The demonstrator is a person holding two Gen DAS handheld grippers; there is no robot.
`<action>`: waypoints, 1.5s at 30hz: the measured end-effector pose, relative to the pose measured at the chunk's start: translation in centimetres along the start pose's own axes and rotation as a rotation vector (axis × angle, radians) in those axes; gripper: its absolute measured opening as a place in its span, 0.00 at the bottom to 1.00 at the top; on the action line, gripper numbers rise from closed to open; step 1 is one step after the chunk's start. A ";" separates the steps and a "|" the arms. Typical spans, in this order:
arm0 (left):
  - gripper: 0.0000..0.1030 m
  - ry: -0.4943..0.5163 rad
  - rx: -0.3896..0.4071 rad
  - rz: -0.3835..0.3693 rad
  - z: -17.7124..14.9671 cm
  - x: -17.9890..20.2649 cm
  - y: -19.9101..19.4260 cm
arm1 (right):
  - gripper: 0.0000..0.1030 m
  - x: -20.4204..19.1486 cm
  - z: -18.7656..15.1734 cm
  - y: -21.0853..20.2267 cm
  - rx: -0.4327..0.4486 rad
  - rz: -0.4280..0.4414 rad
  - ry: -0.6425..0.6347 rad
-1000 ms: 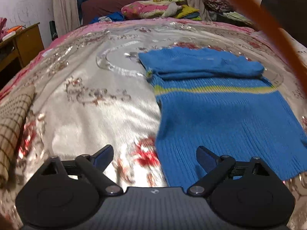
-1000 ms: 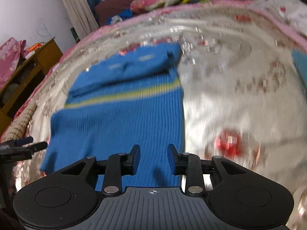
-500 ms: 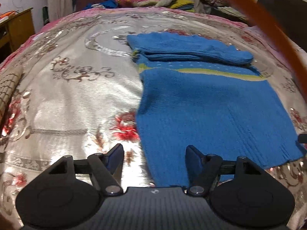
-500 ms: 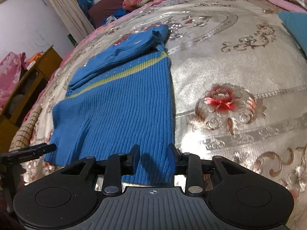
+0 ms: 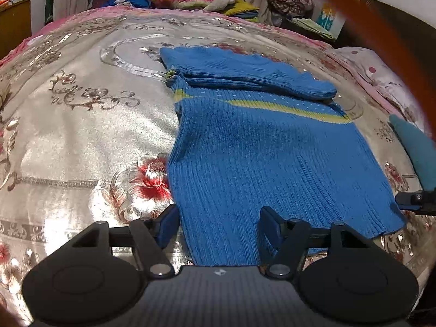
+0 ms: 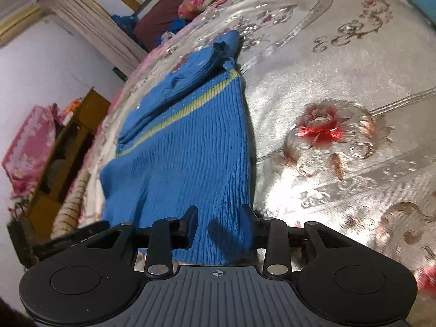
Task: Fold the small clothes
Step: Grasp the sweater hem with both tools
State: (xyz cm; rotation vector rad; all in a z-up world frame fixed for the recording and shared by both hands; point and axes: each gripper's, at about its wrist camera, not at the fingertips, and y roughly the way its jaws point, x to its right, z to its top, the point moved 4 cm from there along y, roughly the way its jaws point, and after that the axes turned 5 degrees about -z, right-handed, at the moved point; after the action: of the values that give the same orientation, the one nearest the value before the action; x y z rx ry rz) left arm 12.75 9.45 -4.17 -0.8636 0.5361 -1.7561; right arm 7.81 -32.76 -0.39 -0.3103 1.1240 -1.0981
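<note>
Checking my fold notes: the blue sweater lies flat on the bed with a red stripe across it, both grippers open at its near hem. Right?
Not quite: the stripe on the blue sweater is yellow, as the left wrist view shows. The rest holds: it lies on the bed, left gripper and right gripper open at the hem.

Both wrist views look low and close across the bedspread point(image 5: 81, 136), sharing the blue sweater point(image 5: 272, 163).

A blue ribbed sweater point(image 5: 259, 158) with a yellow stripe lies flat at frame centre, its top part folded over.
</note>
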 end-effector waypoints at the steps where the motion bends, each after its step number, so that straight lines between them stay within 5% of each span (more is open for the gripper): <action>1: 0.68 -0.006 0.001 -0.004 0.1 -0.1 0.1 | 0.34 0.1 0.1 0.2 0.001 0.017 0.015; 13: 0.64 -0.032 -0.020 -0.106 0.5 -0.4 0.7 | 0.33 1.2 0.0 0.2 -0.015 0.093 0.088; 27: 0.61 -0.027 -0.052 -0.136 0.7 0.3 1.3 | 0.32 -0.4 0.5 2.6 -0.054 0.154 0.091; 34: 0.19 -0.117 -0.036 -0.249 1.3 -0.4 1.2 | 0.11 -0.3 0.6 2.7 -0.036 0.204 0.170; 45: 0.15 -0.211 0.160 -0.394 8.4 -1.2 0.6 | 0.10 -3.4 6.4 1.7 0.150 0.412 0.248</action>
State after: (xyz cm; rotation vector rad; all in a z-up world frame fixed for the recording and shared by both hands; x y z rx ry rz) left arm 19.85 10.80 0.41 -1.0771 0.0858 -1.9972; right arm 14.04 -31.05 3.27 0.1768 1.2478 -0.8599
